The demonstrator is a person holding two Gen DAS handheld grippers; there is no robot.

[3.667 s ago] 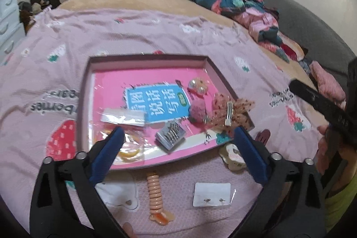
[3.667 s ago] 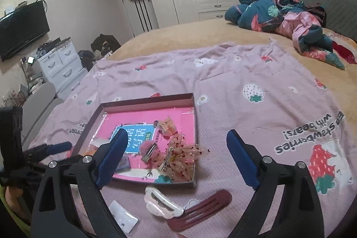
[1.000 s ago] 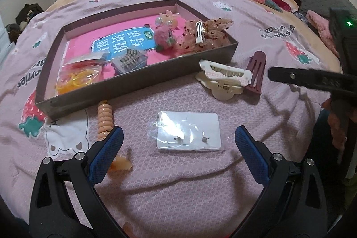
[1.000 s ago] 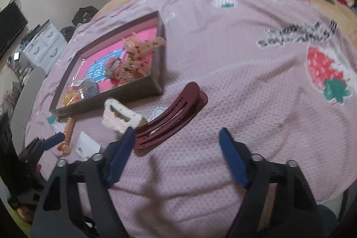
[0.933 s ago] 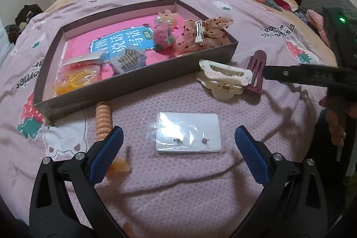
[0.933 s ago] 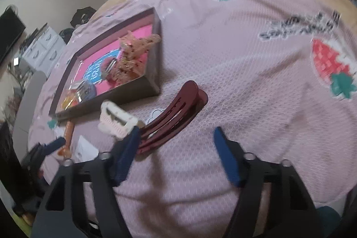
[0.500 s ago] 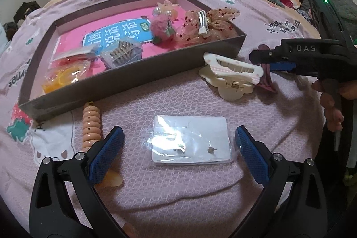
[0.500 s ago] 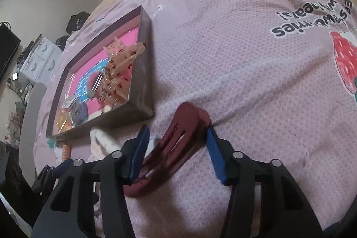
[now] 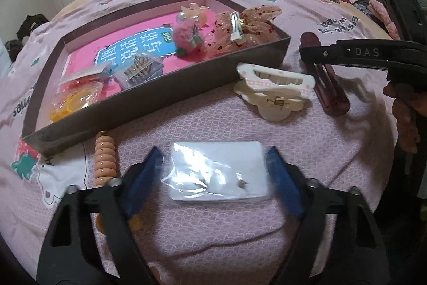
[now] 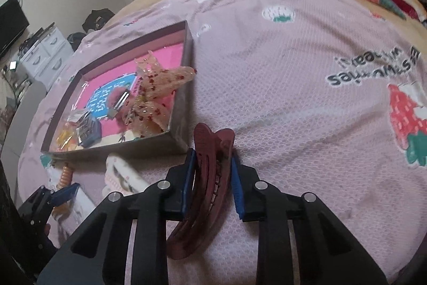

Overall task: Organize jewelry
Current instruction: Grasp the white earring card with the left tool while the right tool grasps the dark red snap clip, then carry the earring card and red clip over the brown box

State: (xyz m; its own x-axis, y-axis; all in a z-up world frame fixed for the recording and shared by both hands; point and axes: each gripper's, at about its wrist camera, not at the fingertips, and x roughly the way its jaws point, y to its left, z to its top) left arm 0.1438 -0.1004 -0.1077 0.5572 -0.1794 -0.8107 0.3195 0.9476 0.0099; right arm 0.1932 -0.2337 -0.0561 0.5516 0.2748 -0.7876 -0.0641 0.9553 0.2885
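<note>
- A long, curved, dark red plastic hair clip [image 10: 210,183] with ridged teeth is lying on the pink quilted bedspread [image 10: 293,87], between the blue pads of the right claw [image 10: 212,184].
- The right claw's jaws have just been closing; narrow now, they are pressing on the clip's sides.
- A glossy white earring card in crinkled clear film [image 9: 218,174] is sitting between the left claw's [image 9: 214,175] closing, half-wide jaws; contact is unclear.
- A shallow grey cardboard box [image 9: 149,95] is lying beyond both claws.
</note>
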